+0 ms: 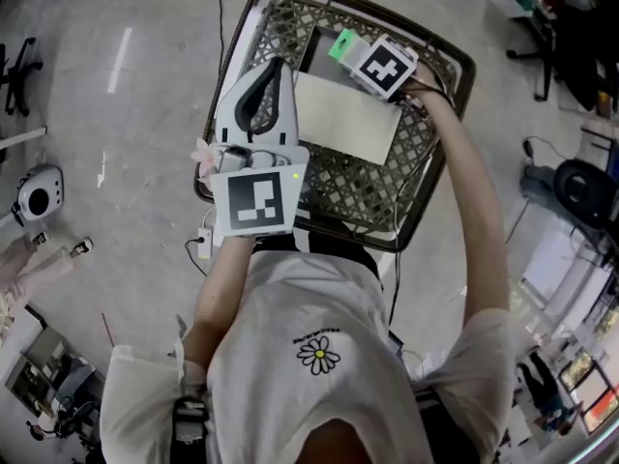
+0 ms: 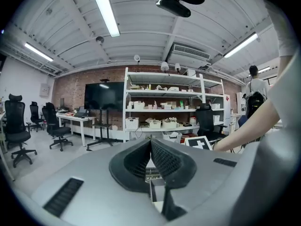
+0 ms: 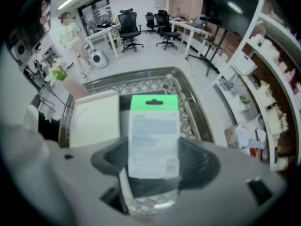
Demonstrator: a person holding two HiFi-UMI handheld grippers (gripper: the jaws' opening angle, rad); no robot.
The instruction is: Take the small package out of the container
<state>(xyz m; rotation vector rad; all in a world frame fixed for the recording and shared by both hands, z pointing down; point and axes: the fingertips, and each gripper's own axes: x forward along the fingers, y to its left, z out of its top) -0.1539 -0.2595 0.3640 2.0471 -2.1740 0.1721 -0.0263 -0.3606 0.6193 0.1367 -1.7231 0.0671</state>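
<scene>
The small package [image 1: 339, 43], white with a green top strip, is held upright above the far part of the metal mesh basket [image 1: 455, 61]. My right gripper [image 1: 350, 54] is shut on it; in the right gripper view the package [image 3: 154, 135] stands between the dark pads, covering the gap of the right gripper [image 3: 154, 163]. Below it lie the basket rim [image 3: 141, 73] and a flat white box [image 3: 94, 119]. My left gripper [image 1: 278, 66] hovers over the basket's left edge, shut with nothing in it. In its own view the left gripper [image 2: 150, 144] points at the room, pads together.
The flat white box [image 1: 343, 117] lies in the middle of the basket. A white round device [image 1: 37, 193] and a power strip [image 1: 205, 245] sit on the floor at the left. Shelving [image 2: 164, 107] and office chairs [image 2: 16, 131] stand around; a person [image 3: 70, 32] stands far off.
</scene>
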